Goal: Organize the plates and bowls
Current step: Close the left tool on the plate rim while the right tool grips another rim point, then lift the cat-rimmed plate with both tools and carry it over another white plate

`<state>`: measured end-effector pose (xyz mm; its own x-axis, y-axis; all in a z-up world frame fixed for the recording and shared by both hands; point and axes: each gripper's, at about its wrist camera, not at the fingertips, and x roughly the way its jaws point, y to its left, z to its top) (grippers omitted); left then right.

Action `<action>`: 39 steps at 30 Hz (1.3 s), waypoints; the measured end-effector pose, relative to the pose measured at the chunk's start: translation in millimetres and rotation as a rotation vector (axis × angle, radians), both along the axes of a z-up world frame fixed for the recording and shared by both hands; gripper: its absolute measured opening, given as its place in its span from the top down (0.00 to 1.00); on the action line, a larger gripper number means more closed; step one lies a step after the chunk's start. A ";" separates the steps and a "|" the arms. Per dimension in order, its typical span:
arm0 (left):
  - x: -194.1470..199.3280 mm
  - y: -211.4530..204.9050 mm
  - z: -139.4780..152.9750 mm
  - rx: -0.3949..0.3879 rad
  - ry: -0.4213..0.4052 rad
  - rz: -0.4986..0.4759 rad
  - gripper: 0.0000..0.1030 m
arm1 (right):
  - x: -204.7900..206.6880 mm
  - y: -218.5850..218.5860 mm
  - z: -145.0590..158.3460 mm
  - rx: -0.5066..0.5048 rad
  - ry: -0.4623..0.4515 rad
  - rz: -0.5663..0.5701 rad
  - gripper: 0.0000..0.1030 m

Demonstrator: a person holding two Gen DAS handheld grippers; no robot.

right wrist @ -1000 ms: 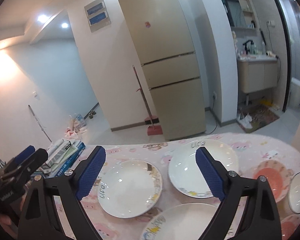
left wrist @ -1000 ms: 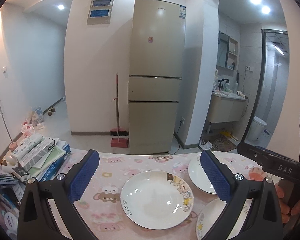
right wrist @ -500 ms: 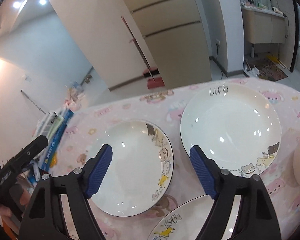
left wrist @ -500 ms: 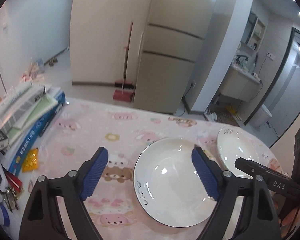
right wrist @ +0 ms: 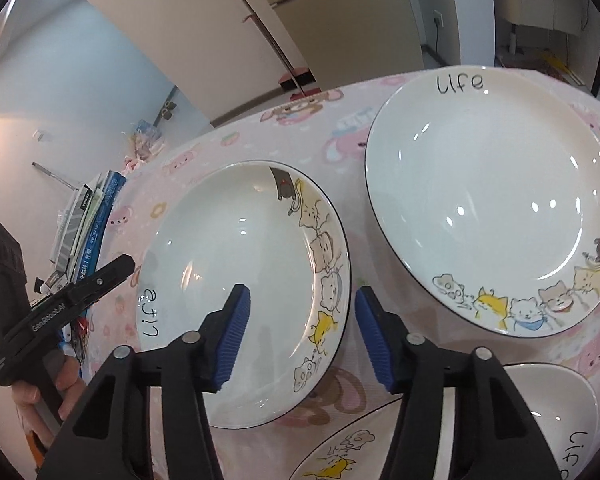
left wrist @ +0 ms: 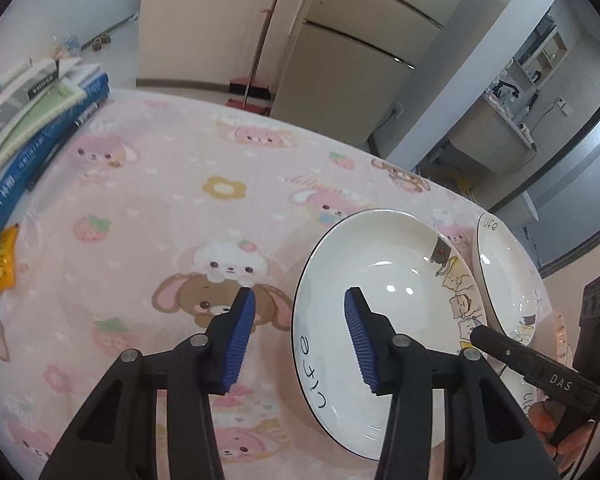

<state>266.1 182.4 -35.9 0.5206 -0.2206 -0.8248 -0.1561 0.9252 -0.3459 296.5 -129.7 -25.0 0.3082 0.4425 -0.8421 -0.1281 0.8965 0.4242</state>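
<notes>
- left gripper (left wrist: pixel 300 340): fingers (left wrist: pixel 240 344) partly spread, jaws have just been closing; they straddle the near-left rim of the cat plate (left wrist: pixel 384 272), one finger over the pink tabletop (left wrist: pixel 140 200) outside the rim, the other over the plate's well; pads not pressing on it
- right gripper (right wrist: pixel 302 338): fingers (right wrist: pixel 374 338) partly spread, jaws have just been closing; they straddle the right rim of the same cat plate (right wrist: pixel 244 264), left finger over its well, right finger outside over the cloth; no pinch seen
- second plate (right wrist: pixel 492 216) just beyond the right finger, flat on the tabletop, apart from the cat plate; third plate (right wrist: pixel 548 412) under the right finger's base
- stack of books (left wrist: pixel 32 128) far left of the left fingers, at the tabletop edge
</notes>
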 end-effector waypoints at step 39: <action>-5.1 -13.8 8.3 -0.019 -0.035 -0.030 0.88 | -3.1 -9.9 16.6 0.001 -0.057 0.003 0.87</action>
<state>261.0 168.7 -27.6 0.5419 -0.2521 -0.8018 -0.1156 0.9225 -0.3682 293.4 -139.6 -8.5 0.3541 0.4443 -0.8229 -0.1547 0.8957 0.4170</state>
